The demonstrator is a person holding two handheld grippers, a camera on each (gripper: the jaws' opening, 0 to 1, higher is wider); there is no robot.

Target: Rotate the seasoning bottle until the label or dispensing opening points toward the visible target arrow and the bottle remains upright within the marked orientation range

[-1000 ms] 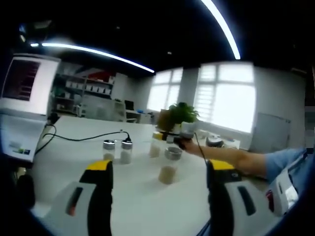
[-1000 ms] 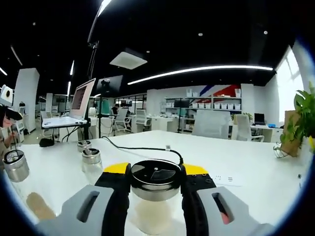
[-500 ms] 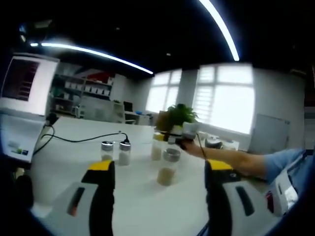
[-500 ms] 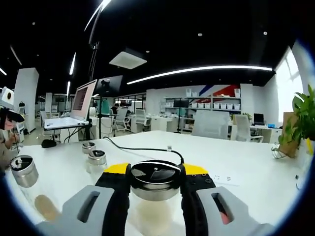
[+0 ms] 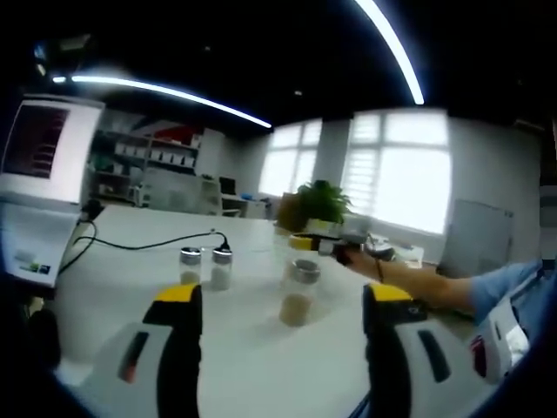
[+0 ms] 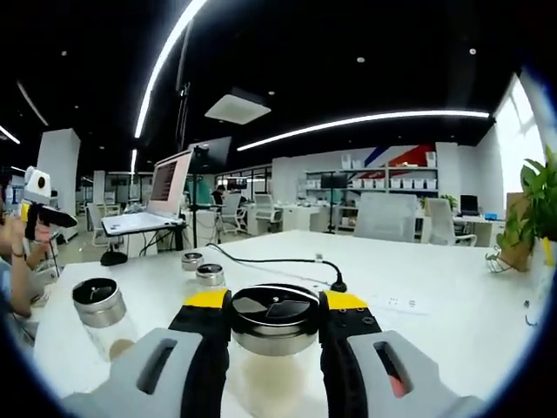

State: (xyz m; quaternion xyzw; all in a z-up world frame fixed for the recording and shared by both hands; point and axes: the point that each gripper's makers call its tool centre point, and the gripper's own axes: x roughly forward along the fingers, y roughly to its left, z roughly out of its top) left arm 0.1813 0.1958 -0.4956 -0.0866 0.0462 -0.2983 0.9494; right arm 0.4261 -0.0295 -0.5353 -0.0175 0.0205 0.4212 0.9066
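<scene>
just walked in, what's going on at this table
A person works two tools over a white table. The right hand-held gripper is shut on a seasoning bottle with a metal cap, holding it upright. The left hand-held gripper is open and empty, facing another jar and two small shakers.

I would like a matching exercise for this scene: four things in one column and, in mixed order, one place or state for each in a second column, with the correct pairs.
Things:
1. seasoning bottle
2. laptop
3. black cable
4. left tool

Places or states:
A. open, holding nothing
B. lying across the white table
C. clamped in the right tool
D. on a raised stand, screen lit

Pairs: 1-C, 2-D, 3-B, 4-A
</scene>
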